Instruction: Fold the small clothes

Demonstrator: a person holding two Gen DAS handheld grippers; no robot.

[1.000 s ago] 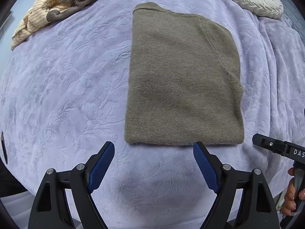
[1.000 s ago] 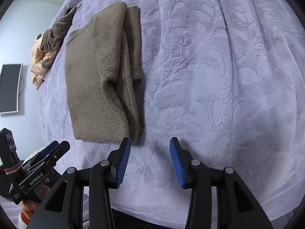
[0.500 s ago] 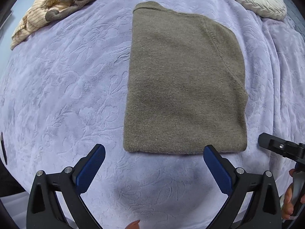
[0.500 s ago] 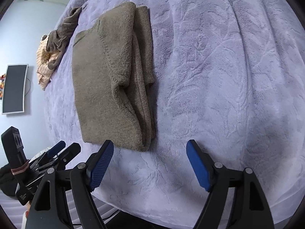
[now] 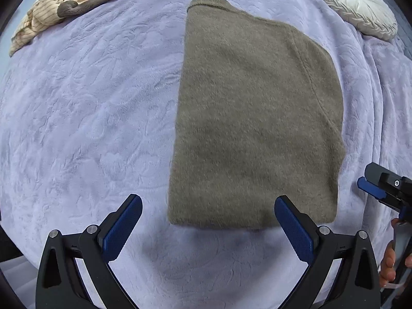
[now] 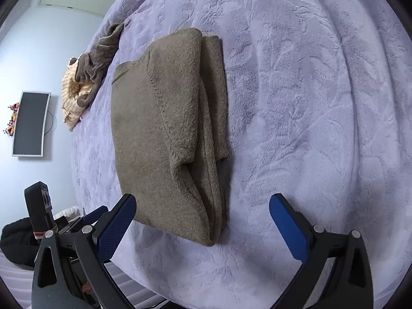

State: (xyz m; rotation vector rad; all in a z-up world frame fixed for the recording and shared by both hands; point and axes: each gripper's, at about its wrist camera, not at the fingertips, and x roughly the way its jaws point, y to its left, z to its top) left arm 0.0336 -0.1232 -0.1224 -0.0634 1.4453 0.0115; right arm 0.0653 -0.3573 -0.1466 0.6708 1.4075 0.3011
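The left gripper [image 5: 208, 228] and the right gripper [image 6: 203, 229] both stand with jaws spread wide and nothing between them; the right one's jaws have just been opening, and the left reached full spread a moment sooner. Ahead of them the lavender blanket [image 5: 85, 118] fills both views, and on it lies the olive sweater [image 5: 255, 123] — folded to a tall rectangle, its long axis running from the bottom of the frame up toward the collar at top centre. Its near hem sits just above the left gripper's blue pads, slightly right of centre. In the right wrist view the stacked fold edge [image 6: 216, 139] faces right, its lower corner nearly midway between the pads — so each gripper looks about equally near its end of the hem. A heap of other clothes [image 5: 59, 7] waits upper left; a white round cushion [image 5: 355, 7] upper right.
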